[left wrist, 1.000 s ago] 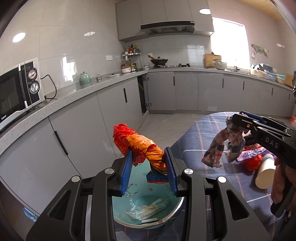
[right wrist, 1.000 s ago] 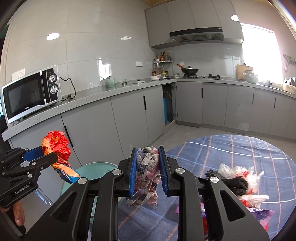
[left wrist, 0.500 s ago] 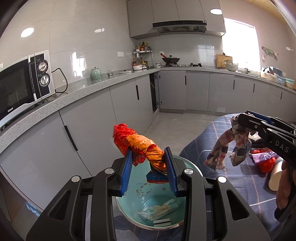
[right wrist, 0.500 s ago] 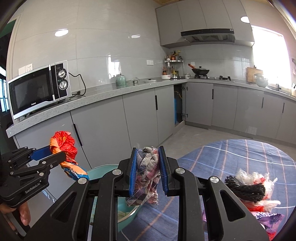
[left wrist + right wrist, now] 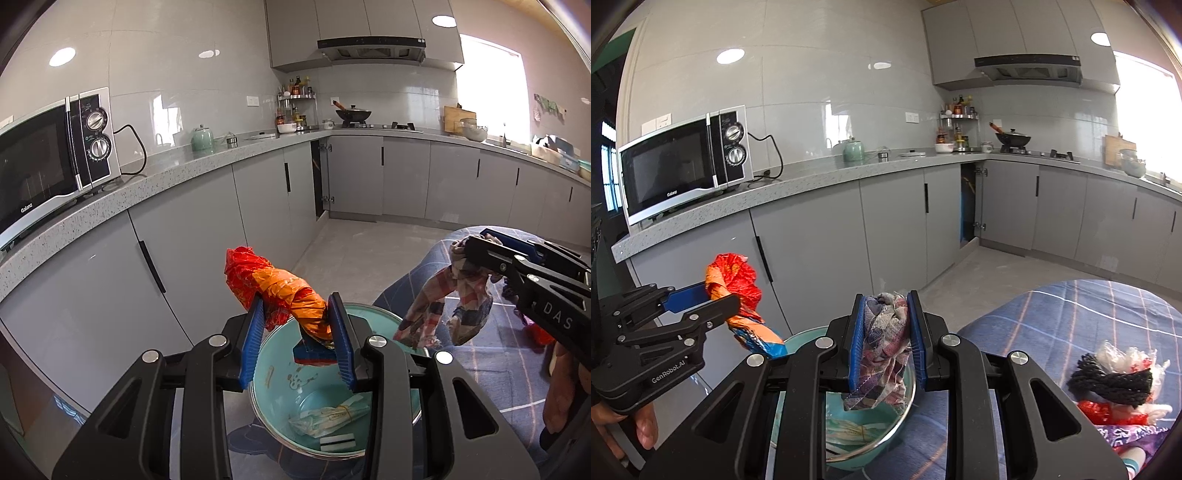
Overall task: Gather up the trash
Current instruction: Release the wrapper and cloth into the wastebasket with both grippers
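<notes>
Trash in my left claw (image 5: 297, 334) is a crumpled red-orange wrapper (image 5: 275, 290), pinched above the teal bowl (image 5: 273, 391). My right claw (image 5: 884, 341) clamps a frayed checked rag (image 5: 884, 347).

Both wrist views look down, sharing the bowl (image 5: 280, 391).

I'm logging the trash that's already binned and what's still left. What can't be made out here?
- Teal bowl, left wrist view: near rim hidden by left gripper.
- Same bowl, right wrist view: mostly behind right gripper and rag.
- Trash pile: cut off by the edge.
</notes>
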A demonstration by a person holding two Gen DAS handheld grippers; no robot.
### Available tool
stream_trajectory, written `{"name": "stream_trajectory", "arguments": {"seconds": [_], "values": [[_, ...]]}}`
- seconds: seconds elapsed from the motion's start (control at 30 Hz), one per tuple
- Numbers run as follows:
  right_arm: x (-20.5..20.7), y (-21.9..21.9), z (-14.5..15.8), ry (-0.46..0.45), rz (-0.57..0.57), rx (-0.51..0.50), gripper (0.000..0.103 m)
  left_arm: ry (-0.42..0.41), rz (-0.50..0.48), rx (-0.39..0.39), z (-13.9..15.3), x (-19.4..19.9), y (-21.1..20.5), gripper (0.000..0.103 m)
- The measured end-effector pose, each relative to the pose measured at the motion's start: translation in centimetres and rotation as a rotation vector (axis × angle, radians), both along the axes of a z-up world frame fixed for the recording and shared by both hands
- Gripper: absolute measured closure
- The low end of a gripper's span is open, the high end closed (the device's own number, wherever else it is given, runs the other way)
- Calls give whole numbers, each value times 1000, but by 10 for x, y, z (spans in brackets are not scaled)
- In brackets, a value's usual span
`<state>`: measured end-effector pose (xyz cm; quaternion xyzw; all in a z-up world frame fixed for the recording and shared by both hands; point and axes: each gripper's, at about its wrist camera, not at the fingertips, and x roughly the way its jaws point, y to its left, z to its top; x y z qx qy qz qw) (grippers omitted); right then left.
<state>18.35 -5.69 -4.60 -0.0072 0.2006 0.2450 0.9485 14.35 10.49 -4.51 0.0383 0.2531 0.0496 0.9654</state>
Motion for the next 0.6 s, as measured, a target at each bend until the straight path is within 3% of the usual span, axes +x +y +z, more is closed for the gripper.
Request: {"name": "stream_trajectory", "arguments": {"seconds": [0.23,0.33,0.37,0.4,0.6], "values": [[6,10,-8,32,38,-10,78,9,8,-3,-3,2,3,62],[9,14,-14,39,38,-28,66,8,6,-1,-4,2,2,53],[9,13,-15,44,37,-26,61,3,14,0,-4,2,3,43],[10,13,-16,53,38,-23,59,-1,17,1,-4,1,3,40],[10,6,-18,55,12,-20,53,3,16,6,-4,2,3,38]]}}
